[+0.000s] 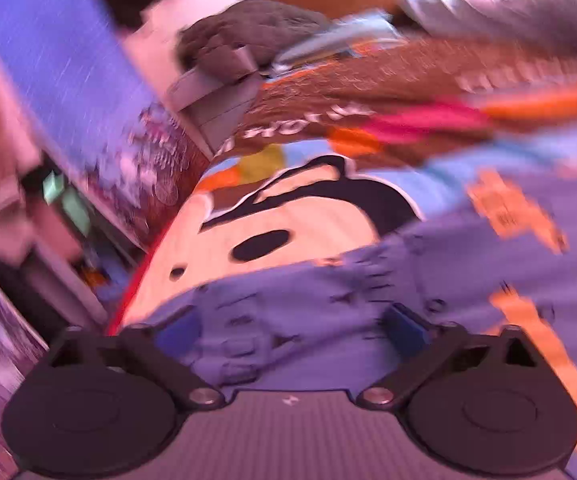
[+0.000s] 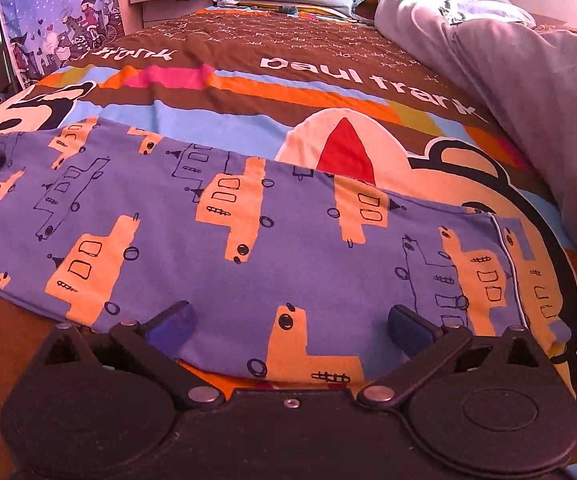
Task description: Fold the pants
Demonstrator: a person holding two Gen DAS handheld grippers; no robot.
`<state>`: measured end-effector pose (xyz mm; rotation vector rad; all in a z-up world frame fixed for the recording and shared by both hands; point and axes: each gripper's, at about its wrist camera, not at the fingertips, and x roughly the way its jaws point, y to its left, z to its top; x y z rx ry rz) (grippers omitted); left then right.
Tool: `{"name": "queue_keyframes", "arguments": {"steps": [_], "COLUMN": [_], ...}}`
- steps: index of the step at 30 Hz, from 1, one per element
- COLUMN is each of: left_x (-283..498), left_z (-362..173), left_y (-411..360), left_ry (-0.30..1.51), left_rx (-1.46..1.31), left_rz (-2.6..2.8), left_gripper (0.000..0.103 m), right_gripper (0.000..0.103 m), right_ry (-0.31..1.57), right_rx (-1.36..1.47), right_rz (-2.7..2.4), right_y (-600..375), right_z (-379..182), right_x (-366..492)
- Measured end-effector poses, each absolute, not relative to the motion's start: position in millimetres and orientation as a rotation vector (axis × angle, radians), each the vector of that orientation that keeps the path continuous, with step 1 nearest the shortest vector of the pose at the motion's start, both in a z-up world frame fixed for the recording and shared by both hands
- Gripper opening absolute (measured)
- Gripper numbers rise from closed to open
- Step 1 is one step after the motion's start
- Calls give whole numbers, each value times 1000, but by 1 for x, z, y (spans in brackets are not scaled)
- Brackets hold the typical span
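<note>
The right gripper hovers low over the pants, its blue fingers spread wide apart and holding nothing, likely lined up to pinch the near edge. The pants lie flat across a colourful bedspread. The left gripper, also spread apart and empty, hangs over the other end; that view is blurred. Open bedspread beyond leaves room to fold away; a grey blanket crowds the right side.
</note>
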<state>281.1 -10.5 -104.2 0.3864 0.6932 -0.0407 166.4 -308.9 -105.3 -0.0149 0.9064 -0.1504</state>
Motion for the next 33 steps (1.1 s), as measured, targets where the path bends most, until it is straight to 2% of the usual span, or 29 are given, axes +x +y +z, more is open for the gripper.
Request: {"name": "queue_keyframes", "arguments": {"steps": [4,7,11,14,16,22,25,29,33], "left_x": [293,276,244,234,224,238,242,247,255], "left_z": [-82,-58,-60,-94,-101,-87,-66,-36,-25], "left_y": [17,5,-58,-97,-96,-73,-84,-149,-261], "left_ry": [829,792,746,836,807,918,798,684,674], "left_rx": [171,78,230,365,375,460,496,429,449], "left_rz": [3,-22,-237,-285,-261,-199,-80,-210,-425], "left_gripper": [100,100,103,102,103,103,101,101,102], "right_gripper": [102,102,102,102,102,102,102,102,102], "right_ry": [906,904,811,800,859,940,896,687,560], "right_rx": [-13,-4,-84,-128,-106,64,45,-55,289], "right_rz": [-150,-149,-237,-233,-205,-126,-235,-457,-443], "right_y": [-310,-311,-300,-294,-299,-360,-403,-431,-459], "right_z": [-105,-105,-97,-96,-100,-102,-99,-69,-60], "right_x": [166,166,154,151,157,152,139,110,80]}}
